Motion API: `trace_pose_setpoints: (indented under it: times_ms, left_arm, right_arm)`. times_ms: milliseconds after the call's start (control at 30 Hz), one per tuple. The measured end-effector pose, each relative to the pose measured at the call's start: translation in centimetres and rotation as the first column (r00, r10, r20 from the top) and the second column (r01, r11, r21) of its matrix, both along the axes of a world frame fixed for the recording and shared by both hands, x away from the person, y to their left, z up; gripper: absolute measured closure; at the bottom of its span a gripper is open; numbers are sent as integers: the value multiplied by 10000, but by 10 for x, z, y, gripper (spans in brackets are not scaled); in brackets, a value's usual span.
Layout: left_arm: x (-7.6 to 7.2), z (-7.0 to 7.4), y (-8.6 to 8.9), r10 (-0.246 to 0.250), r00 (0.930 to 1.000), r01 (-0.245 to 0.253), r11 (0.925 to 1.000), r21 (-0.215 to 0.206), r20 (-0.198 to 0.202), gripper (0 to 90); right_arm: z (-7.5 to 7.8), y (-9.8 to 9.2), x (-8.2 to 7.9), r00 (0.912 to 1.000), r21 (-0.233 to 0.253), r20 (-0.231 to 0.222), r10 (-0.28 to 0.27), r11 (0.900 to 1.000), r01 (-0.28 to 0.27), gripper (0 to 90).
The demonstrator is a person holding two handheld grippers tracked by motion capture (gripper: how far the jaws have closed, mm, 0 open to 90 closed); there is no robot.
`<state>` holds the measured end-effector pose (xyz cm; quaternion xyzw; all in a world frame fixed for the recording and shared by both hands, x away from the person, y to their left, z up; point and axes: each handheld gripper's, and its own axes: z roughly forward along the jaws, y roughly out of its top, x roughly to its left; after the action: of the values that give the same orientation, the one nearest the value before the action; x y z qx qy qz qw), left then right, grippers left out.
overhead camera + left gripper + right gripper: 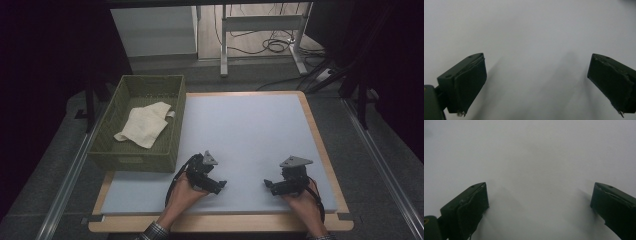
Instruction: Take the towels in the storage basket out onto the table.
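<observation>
A cream folded cloth (144, 125) lies inside the olive woven basket (105, 150) at the table's left. Both hands rest low on the pale mat (245, 130) near the front edge. My left gripper (223, 184) points right toward the middle, and my right gripper (266, 184) points left toward it. In the left gripper view the left gripper (536, 82) has its jaws wide apart over bare mat with nothing between them. The right gripper (539, 207) in the right gripper view stands the same way, open and empty.
The wooden table edge (320, 145) frames the mat. Beyond the table are a desk frame (260, 25) and cables (275, 45) on the floor. Metal rails (70, 175) run along both sides.
</observation>
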<state>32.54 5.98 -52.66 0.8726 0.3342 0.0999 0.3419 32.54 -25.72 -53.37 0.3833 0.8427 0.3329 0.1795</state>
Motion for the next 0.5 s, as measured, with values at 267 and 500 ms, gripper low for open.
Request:
trace_pose_setpoints:
  times_ms: [267,500]
  left_arm:
    - [10,14,-5,-275,9995,275,9996,-30,-133,29]
    - [18,30,-10,-421,9990,423,9990,109,-164,28]
  right_arm:
    - [0,0,0,10000,9,-2,-5,10000,5,14]
    - [0,0,0,10000,3,9,-1,10000,1,14]
